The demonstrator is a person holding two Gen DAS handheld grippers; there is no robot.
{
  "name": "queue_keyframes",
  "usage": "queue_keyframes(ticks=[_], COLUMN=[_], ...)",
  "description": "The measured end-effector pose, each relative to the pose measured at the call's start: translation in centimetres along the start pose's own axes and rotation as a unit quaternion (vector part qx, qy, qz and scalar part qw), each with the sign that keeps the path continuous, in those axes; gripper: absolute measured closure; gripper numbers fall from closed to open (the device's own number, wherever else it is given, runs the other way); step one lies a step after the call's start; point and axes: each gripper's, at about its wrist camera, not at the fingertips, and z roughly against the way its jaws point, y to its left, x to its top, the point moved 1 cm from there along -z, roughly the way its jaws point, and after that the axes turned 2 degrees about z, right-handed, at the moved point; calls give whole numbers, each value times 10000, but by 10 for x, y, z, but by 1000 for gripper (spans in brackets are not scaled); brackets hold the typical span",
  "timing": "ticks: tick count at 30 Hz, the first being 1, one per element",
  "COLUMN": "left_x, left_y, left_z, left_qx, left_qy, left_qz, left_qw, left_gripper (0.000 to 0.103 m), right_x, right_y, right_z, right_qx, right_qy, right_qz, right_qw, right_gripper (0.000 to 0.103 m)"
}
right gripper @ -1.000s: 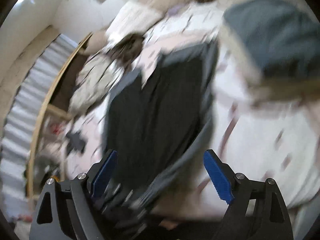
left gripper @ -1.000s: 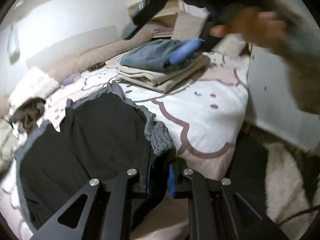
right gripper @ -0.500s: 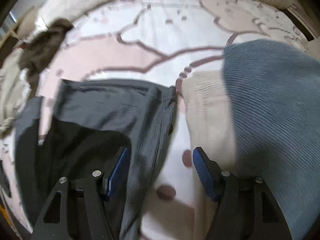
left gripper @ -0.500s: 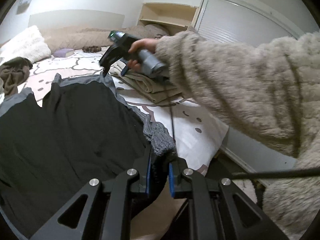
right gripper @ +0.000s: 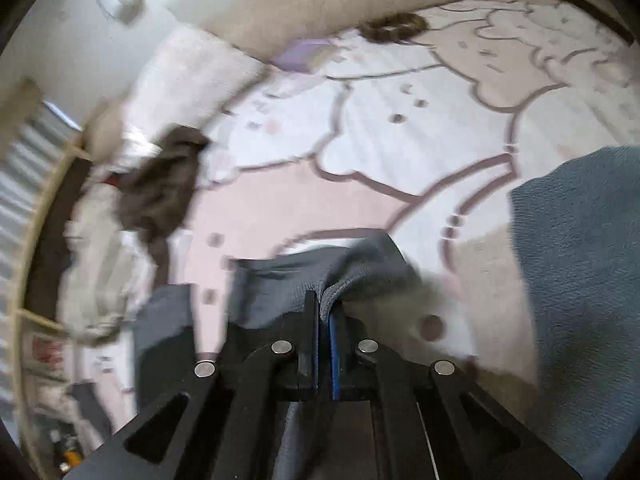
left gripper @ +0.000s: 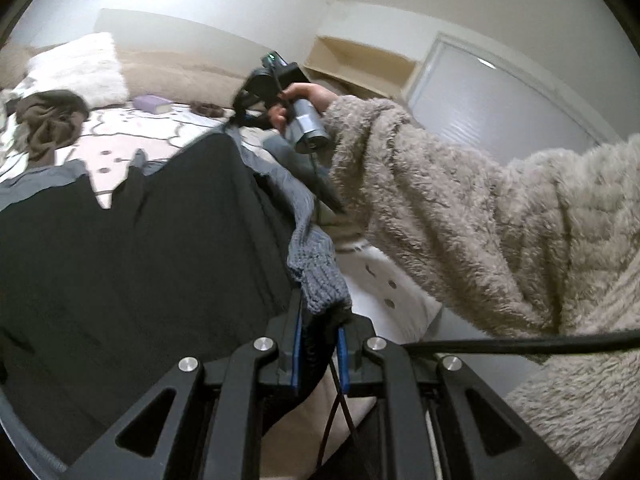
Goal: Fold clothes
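The left claw is clenched on the grey ribbed hem of the black garment, its blue pads pressed against the knit at the garment's near right corner. From that pinch the garment spreads away to the left as a wide dark sheet with a grey border, lying across the bed and covering most of the near part of its pink and white patterned cover. The right claw is likewise clamped tight on the garment, gripping a fold of its grey edge at the far corner; in the left wrist view this claw sits just beyond the garment's far right corner, held by the right hand, whose arm comes in from the right in a fluffy beige sleeve. Right of the garment, in the right wrist view, lies a blue knit piece on top of a beige folded one. Left of the garment, a crumpled brown cloth rests on the bed beside a pale heap of fabric. Beyond the garment, near the head of the bed, sit a small purple book, a white fluffy pillow and a long beige bolster. Farthest off stands a wooden shelf against the wall.
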Motion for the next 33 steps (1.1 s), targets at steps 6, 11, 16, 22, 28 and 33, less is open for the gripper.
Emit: queue_keyframes(ticks=[6,11,16,22,28,33], left_x=[-6,-13,-39,-74,-88,-101], left_y=[5,21,52,80,89,102], left_z=[42,86,108,118,110,102], left_qx=[-16,242,1039,1164,1096,1100], left_qy=[-263,-488,-267,-22,258,520], left_qz=[202,506,1055,1699,1953,2347], left_qw=[9995,9972,9886,9786,9743,9644], left_gripper=[89,89,89,89,89,89], right_x=[1,-2,-25,-90,-134,-152], right_y=[95,206,295,372,410,411], right_z=[23,20,-35,-133,-187,-230], right_qx=[503,745,263,-266,-482,-403], right_qy=[-207,-273,56,847,1198,1268], right_qz=[683,1579,2274,3117,3488,3350], right_qw=[9962,9843,9734,9460,9283,9328], right_gripper=[98,98,98,98,98,98])
